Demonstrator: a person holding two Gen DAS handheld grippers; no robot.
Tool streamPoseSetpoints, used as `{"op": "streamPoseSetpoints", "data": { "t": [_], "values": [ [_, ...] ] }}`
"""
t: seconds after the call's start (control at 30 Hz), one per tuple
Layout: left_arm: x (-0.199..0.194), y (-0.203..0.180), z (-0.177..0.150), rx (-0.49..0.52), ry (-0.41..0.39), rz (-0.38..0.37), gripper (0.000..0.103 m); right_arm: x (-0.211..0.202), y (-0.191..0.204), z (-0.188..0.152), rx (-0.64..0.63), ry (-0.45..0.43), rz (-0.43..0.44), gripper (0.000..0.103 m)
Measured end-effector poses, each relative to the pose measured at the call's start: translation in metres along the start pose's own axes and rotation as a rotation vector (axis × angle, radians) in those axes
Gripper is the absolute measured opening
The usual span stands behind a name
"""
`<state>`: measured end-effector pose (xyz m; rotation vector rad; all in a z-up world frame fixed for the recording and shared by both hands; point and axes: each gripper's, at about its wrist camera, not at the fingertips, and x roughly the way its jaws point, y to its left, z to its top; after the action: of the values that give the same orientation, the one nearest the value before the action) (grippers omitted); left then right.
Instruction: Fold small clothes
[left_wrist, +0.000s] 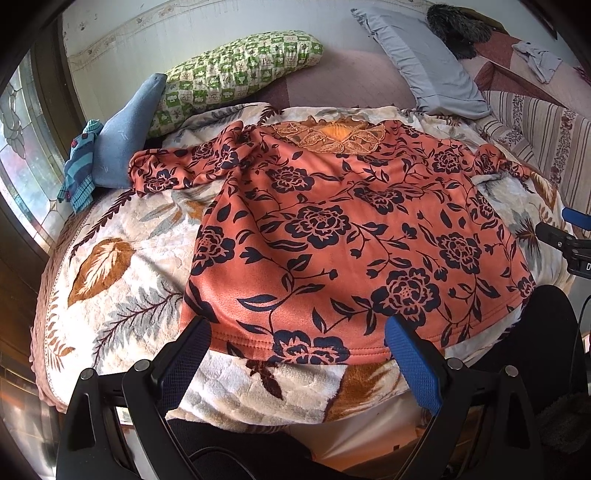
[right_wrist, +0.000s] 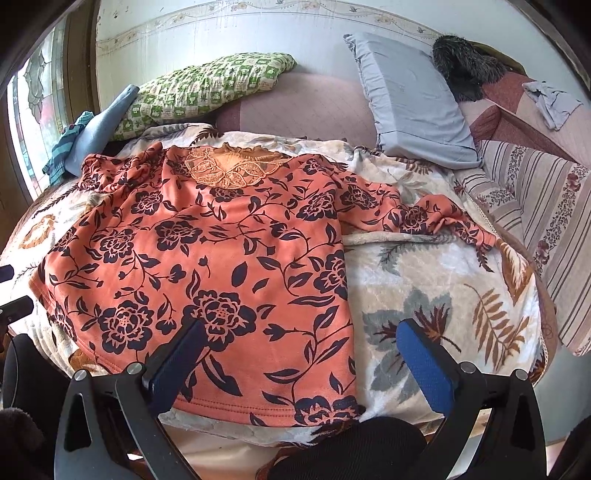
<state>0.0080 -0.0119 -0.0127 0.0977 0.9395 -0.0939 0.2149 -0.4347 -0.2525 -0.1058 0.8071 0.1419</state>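
An orange top with dark blue flowers (left_wrist: 332, 229) lies spread flat, front up, on a leaf-patterned blanket (left_wrist: 122, 280), sleeves out to both sides, lace collar at the far end. My left gripper (left_wrist: 299, 332) is open and empty, just above the top's near hem at its left part. In the right wrist view the same top (right_wrist: 207, 258) fills the left half. My right gripper (right_wrist: 303, 332) is open and empty over the top's near right corner; its left finger is over the cloth, its right finger over the blanket (right_wrist: 443, 266).
A green checked pillow (left_wrist: 236, 70), a grey pillow (left_wrist: 424, 62), a blue folded cloth (left_wrist: 122, 136) and a striped garment (left_wrist: 79, 162) lie at the far side. A striped cushion (right_wrist: 546, 229) lies on the right. A window (left_wrist: 22, 147) is at the left.
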Motion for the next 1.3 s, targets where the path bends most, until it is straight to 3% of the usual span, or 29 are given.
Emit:
{"op": "streamPoseSetpoints", "data": {
  "t": [1.3],
  "values": [
    [-0.010,-0.001,0.003,-0.003,-0.021,0.003,0.095,-0.006,0.006,0.004,-0.035,-0.030,-0.002,0.102]
  ]
}}
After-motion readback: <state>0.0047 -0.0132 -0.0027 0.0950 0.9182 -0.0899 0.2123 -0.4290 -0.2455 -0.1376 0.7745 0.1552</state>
